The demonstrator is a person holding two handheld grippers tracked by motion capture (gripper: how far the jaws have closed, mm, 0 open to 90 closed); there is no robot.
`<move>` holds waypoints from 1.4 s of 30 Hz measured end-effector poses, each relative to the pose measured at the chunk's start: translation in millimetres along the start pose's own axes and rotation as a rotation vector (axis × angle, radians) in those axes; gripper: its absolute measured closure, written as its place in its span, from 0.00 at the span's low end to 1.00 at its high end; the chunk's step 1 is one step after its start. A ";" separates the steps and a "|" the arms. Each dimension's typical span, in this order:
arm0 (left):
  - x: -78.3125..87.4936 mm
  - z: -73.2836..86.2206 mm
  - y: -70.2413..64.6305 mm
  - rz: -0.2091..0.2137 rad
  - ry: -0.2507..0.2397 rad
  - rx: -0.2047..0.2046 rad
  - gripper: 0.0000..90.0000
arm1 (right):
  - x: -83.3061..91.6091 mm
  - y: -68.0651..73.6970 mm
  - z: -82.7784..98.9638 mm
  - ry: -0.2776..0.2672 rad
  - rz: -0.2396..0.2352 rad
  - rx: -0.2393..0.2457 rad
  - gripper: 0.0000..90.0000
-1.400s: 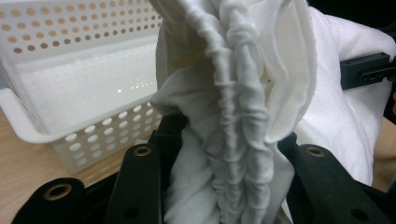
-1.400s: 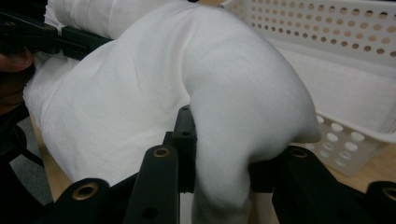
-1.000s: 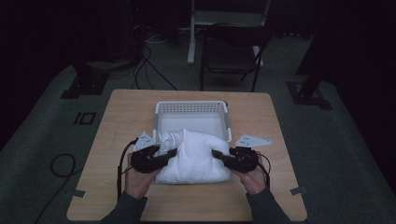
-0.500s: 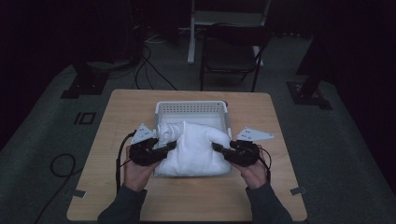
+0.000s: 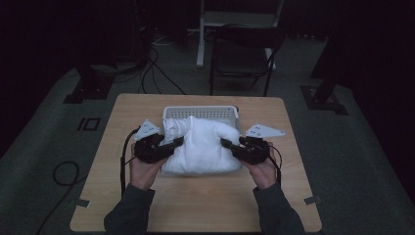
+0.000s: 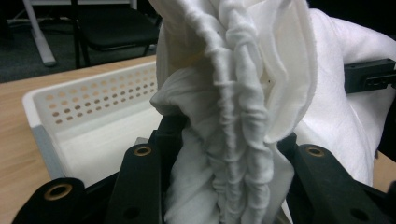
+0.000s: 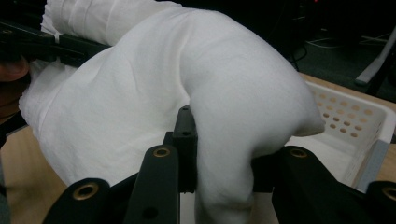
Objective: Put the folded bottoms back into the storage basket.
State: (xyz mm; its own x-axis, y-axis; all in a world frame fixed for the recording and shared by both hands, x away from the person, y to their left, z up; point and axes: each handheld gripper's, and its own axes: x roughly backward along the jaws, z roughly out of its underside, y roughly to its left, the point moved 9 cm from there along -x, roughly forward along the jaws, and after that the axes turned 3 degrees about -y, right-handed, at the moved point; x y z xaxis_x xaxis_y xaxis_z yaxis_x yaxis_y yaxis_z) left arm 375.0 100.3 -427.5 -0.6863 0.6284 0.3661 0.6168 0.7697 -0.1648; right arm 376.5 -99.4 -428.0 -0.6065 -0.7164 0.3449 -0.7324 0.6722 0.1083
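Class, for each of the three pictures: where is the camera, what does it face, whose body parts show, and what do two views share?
High view: above the person's side, looking down on the table; both forearms, left claw, right claw.
Left gripper view: on the left claw, facing bunched white cloth and the basket.
Right gripper view: on the right claw, facing cloth and basket.
Shared: cloth and basket.

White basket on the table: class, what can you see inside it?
The white basket shows a bare perforated wall and some floor. The white cloth, clamped by the left gripper and right gripper, covers the rest.
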 end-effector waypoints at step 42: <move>-35.7 -31.0 33.4 -0.053 -0.009 0.007 0.67 | -30.1 -34.7 -27.3 -0.008 0.091 -0.010 0.79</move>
State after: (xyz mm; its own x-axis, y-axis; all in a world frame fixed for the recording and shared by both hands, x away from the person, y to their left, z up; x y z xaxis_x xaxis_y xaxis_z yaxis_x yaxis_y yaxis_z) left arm 432.1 100.0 -417.7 -0.7216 0.5873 0.3666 0.5763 0.8030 -0.1521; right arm 428.7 -96.0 -416.7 -0.6728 -0.6540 0.3460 -0.6713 0.7362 0.0860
